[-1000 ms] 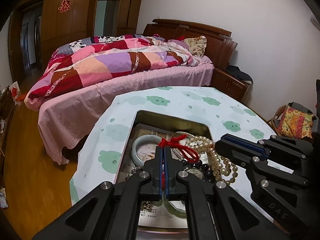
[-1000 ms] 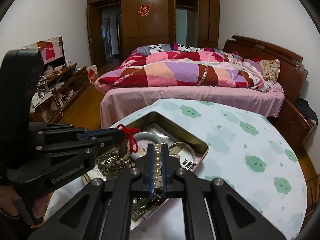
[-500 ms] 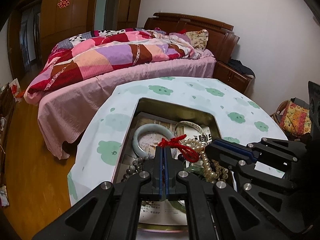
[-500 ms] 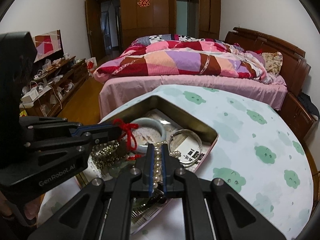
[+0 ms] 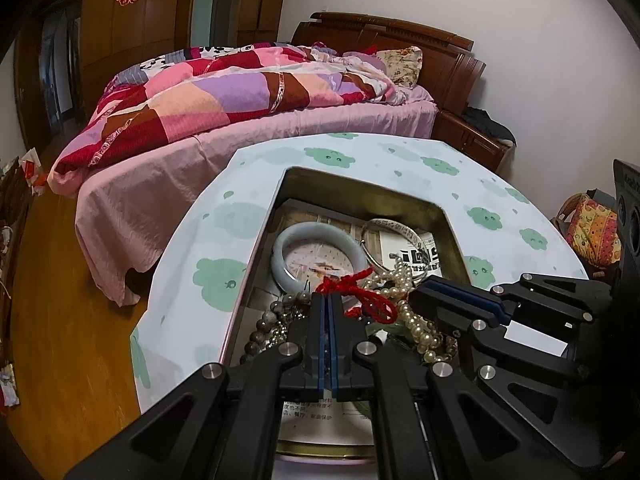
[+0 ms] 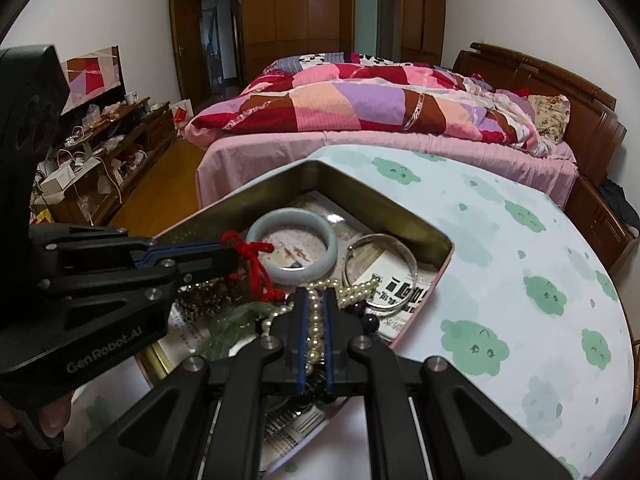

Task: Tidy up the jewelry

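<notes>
Your left gripper (image 5: 329, 300) pinches the red string (image 5: 362, 294) at 12 o'clock while your right gripper (image 6: 315, 298) pinches the pearls (image 6: 314, 330), likely to untangle them over the tin (image 6: 400, 216).

The tin's (image 6: 436, 240) near half is crowded with tangled beads (image 5: 272, 320) and pearls (image 6: 316, 332). Both grippers meet there. Bare tablecloth (image 6: 520, 280) lies open to its right.
</notes>
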The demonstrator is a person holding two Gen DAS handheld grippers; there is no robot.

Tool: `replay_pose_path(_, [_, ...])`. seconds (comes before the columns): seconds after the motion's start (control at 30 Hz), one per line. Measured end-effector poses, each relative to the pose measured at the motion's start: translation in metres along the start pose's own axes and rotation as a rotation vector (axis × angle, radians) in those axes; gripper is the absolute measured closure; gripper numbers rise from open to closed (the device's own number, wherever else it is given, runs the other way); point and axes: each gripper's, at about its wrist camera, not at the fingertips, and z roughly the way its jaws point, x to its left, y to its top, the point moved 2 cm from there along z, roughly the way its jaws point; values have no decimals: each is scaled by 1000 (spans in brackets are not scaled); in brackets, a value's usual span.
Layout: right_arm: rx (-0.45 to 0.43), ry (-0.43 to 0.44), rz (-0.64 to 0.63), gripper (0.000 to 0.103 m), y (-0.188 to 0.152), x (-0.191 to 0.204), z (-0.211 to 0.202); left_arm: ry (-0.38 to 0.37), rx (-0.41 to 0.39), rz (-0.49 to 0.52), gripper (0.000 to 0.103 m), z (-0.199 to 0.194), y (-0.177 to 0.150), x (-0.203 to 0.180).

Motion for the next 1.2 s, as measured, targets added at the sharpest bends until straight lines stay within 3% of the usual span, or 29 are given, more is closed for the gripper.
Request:
replay_pose_path(0.6, [11, 1, -2, 94, -1, 1, 7, 13, 7, -3, 102, -3, 0, 2])
replay_pose_path(0.67, [-4, 6, 4, 82, -2, 0, 3, 35, 2, 5, 97, -11, 1, 1])
replay_pose_path(0.7, [-11, 3, 14, 66, -2, -3, -1, 38, -9, 6, 87, -15, 1, 2])
replay_pose_path(0.73, [-15, 0, 28, 62, -3, -5, -5, 51, -22, -2, 66, -21, 2, 4])
replay_pose_path(0.83, [-28, -8, 57, 62, -2, -12, -15, 59, -91, -30, 37, -42, 2, 8])
replay_pose_path(0.97, [-43, -11, 65, 52, -1, -12, -27, 90, -109, -20, 37, -59, 3, 8])
replay_pose_path(1.2, [-93, -23, 74, 45, 2, -11, -53, 98, -152, 2, 37, -86, 6, -2])
